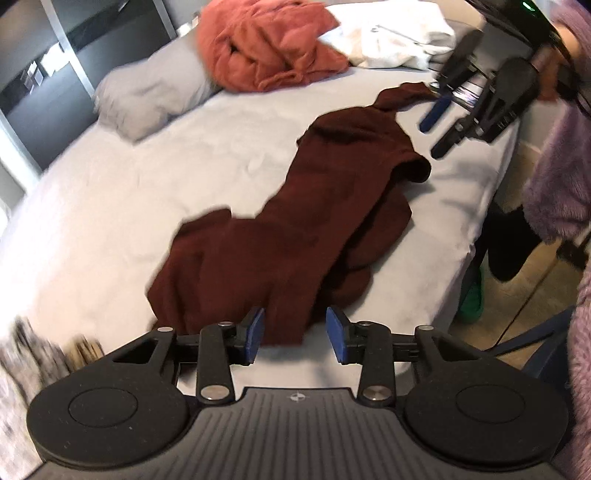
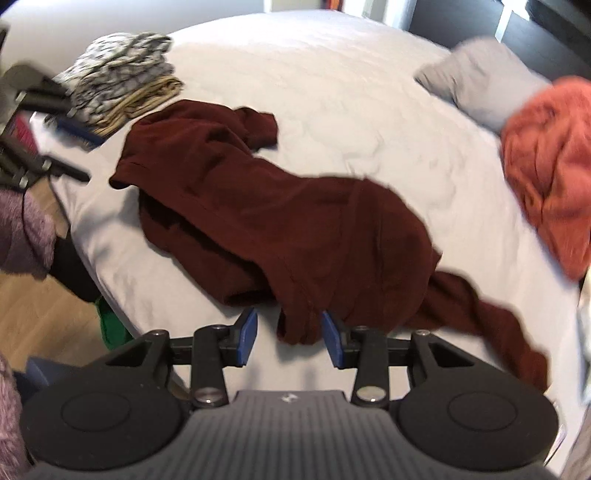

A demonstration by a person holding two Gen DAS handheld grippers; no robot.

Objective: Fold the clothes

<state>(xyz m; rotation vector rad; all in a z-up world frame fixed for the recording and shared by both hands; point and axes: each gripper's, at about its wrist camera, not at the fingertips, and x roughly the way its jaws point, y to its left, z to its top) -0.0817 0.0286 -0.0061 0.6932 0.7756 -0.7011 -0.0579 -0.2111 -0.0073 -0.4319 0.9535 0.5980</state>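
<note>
Grey sheets cover the bed (image 1: 110,206) that fills both views, and on it the maroon garment (image 1: 295,229) lies stretched out in a long, rumpled band, running from lower centre up toward the upper right in the left wrist view. It is crumpled, not flat: layers overlap along its right side and one narrow end twists away like a sleeve.

Both tools sit at opposite ends of it. The left gripper (image 1: 295,334) has its blue pads set apart with the near edge of the cloth lying just beyond and between them; nothing is pinched. The right gripper (image 2: 289,332) likewise has its pads spread, and a hanging fold of the garment dips toward the gap, close to the right pad, though whether it touches I cannot tell.

By my reading, this fits either the laying-out of the garment for folding or a release after tugging it; the frames do not settle which. If it is to be folded, a clean grip on two true corners or a hem would be needed, and the bunched layers would have to be spread so that a single edge is taken.

Further out, an orange fleece heap (image 1: 266,44) and a white garment (image 1: 391,33) sit at the top of the left view beside a grey pillow (image 1: 147,96), while a small stack of patterned clothes (image 2: 122,74) rests at upper left of the right view. A purple fuzzy sleeve (image 1: 561,177) shows at the right edge.
</note>
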